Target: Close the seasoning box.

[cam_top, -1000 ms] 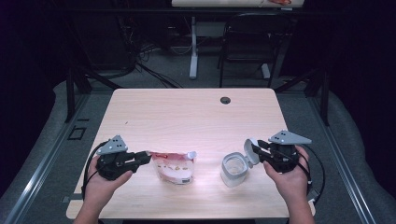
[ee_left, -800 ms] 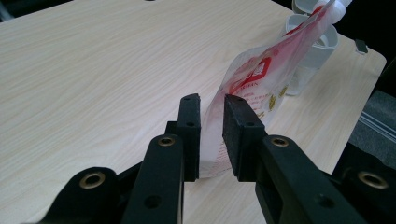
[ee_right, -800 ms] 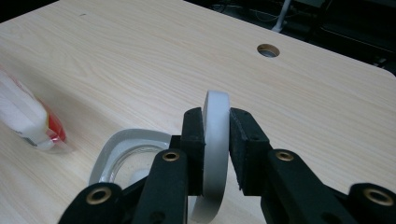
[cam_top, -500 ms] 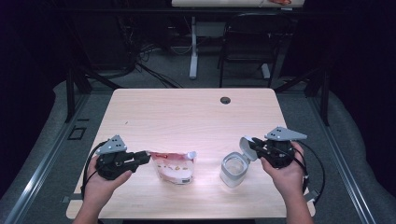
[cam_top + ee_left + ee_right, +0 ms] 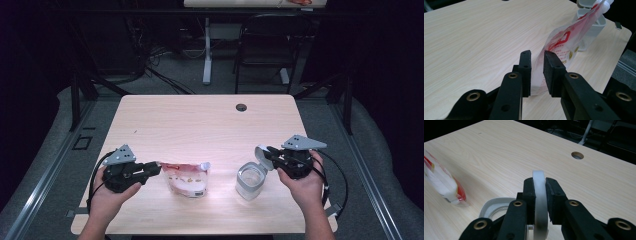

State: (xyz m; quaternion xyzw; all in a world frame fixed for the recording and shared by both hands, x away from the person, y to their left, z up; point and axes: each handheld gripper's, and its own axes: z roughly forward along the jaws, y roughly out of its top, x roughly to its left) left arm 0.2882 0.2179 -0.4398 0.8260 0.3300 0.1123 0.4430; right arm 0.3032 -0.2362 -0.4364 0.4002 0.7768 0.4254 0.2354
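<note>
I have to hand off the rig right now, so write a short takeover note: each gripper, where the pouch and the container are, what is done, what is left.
Left gripper: shut on the edge of the pouch, which stands on the table left of the container.
Right gripper: its jaws have just closed on the container's flip lid, which stands upright and open.
Done: pouch gripped, lid gripped, container mouth uncovered.
Left, as it looks: probably bring the pouch over to the open container and tip its contents in. Whether the pouch top is already open I cannot tell.
</note>
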